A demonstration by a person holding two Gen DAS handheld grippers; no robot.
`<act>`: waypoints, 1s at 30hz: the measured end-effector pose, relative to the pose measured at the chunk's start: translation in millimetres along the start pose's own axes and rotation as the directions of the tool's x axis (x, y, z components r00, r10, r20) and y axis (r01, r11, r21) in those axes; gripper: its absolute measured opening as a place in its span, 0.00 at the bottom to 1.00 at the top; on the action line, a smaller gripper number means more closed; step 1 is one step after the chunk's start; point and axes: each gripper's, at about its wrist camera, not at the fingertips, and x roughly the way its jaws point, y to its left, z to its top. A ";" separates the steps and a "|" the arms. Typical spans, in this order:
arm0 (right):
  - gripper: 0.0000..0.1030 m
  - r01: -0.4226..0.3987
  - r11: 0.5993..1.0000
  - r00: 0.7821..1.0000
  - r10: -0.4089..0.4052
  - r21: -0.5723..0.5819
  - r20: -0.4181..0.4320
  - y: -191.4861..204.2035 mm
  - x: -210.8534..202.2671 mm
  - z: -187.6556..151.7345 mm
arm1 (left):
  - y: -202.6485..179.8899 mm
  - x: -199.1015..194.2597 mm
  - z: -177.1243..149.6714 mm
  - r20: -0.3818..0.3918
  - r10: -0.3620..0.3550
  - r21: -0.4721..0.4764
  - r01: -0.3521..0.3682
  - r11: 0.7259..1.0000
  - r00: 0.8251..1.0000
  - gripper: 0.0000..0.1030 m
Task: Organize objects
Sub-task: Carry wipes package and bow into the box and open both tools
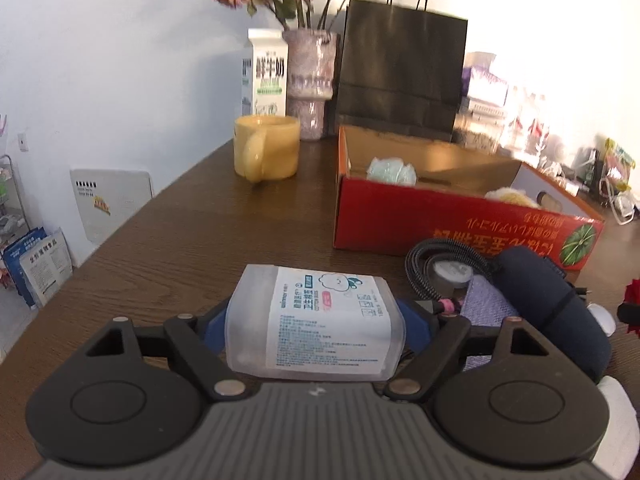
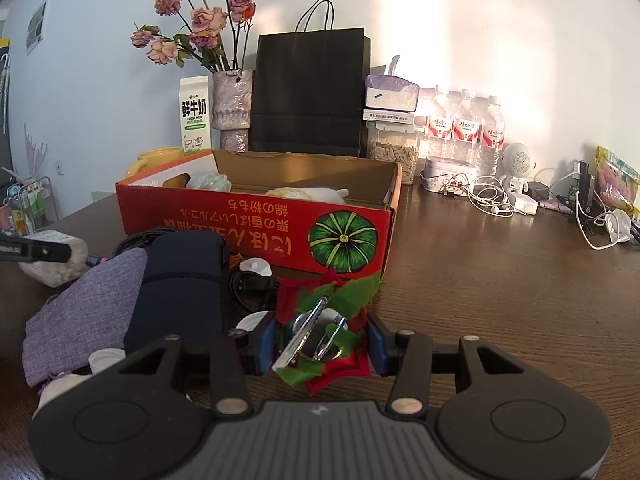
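- Left gripper had its jaws set wide around the cotton swab box, blue pads against both short ends as far as I could tell. Sideways made sense, that's how it fit between the jaws.
- Ahead and to its right sat the red cardboard box, top open, a couple of soft things already inside. My guess: that's the drop spot.
- Right gripper was closed narrow on a red and green flower clip, held low over the table, red box straight ahead.
- Navy pouch and purple bag lay to its left, not sorted yet.
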 end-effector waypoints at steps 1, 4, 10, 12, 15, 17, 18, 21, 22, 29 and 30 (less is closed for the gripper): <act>0.44 -0.001 1.000 1.000 0.001 0.000 0.002 0.8 -0.2 0.0 | 0.0 -5.0 0.6 0.013 -0.001 0.006 0.001 1.000 1.000 0.81; 0.43 -0.013 1.000 1.000 0.013 -0.004 0.003 5.6 -0.7 0.0 | -1.2 -18.6 4.7 0.052 -0.018 0.008 0.018 1.000 0.998 0.81; 0.43 -0.060 0.998 0.998 0.061 -0.032 0.024 24.0 -3.2 8.8 | -21.1 -44.2 26.1 0.162 -0.091 0.033 0.086 0.996 0.983 0.81; 0.43 -0.075 0.996 0.996 0.077 -0.040 0.047 30.8 -5.4 16.9 | -31.7 -48.1 34.5 0.190 -0.121 0.046 0.114 0.992 0.974 0.81; 0.43 -0.094 0.994 0.992 0.098 -0.056 0.080 39.3 -8.0 30.3 | -48.1 -49.2 45.1 0.217 -0.166 0.061 0.156 0.986 0.962 0.81; 0.42 -0.102 0.993 0.989 0.107 -0.064 0.098 43.6 -6.9 40.5 | -58.5 -47.4 51.5 0.226 -0.187 0.064 0.177 0.982 0.956 0.81; 0.42 -0.105 0.992 0.988 0.112 -0.067 0.107 45.4 -6.1 45.5 | -63.4 -45.7 54.6 0.230 -0.195 0.065 0.185 0.981 0.953 0.81; 0.42 -0.109 0.991 0.984 0.119 -0.081 0.129 50.1 -1.5 60.6 | -75.0 -37.7 65.3 0.243 -0.210 0.067 0.199 0.978 0.947 0.81; 0.42 -0.109 0.990 0.983 0.120 -0.085 0.137 51.3 0.8 65.6 | -77.8 -33.9 69.0 0.246 -0.212 0.066 0.202 0.977 0.946 0.81; 0.42 -0.111 0.989 0.977 0.126 -0.095 0.170 55.2 33.1 104.3 | -93.9 1.3 94.2 0.264 -0.214 0.059 0.205 0.977 0.941 0.81; 0.42 -0.110 0.989 0.977 0.125 -0.095 0.171 55.4 41.0 110.3 | -94.8 8.2 98.1 0.264 -0.211 0.054 0.204 0.978 0.941 0.81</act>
